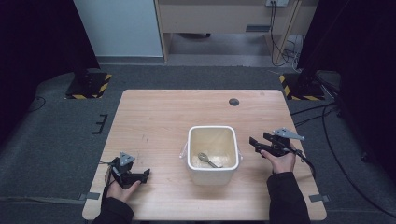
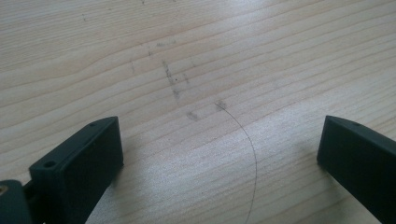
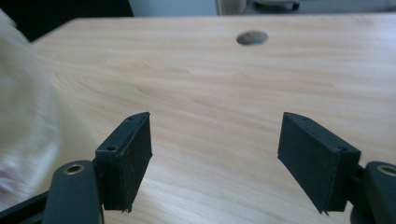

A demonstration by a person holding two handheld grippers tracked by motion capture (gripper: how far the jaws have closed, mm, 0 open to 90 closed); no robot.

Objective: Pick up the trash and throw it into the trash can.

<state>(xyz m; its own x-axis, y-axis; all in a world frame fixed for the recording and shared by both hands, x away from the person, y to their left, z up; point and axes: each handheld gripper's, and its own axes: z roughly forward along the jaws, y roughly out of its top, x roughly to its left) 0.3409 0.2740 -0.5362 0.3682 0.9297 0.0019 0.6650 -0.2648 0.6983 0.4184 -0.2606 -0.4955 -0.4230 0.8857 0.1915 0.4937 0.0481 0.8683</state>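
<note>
A white square container (image 1: 212,154) stands near the middle of the wooden table (image 1: 154,116), with a metal spoon (image 1: 208,159) lying on its bottom. My left gripper (image 1: 145,173) rests low at the table's front left, open, with bare wood between its jaws (image 2: 219,140). My right gripper (image 1: 252,143) is held just right of the container, open and pointing toward it. Its own view has nothing between the jaws (image 3: 215,154), and the container's white wall (image 3: 23,135) is blurred at the left edge.
A round dark cable hole (image 1: 234,101) sits in the table's far right part (image 3: 252,37). Faint pencil marks and a thin curved line (image 2: 247,154) are on the wood ahead of the left gripper. Black stands with hazard-striped bases (image 1: 88,84) flank the table.
</note>
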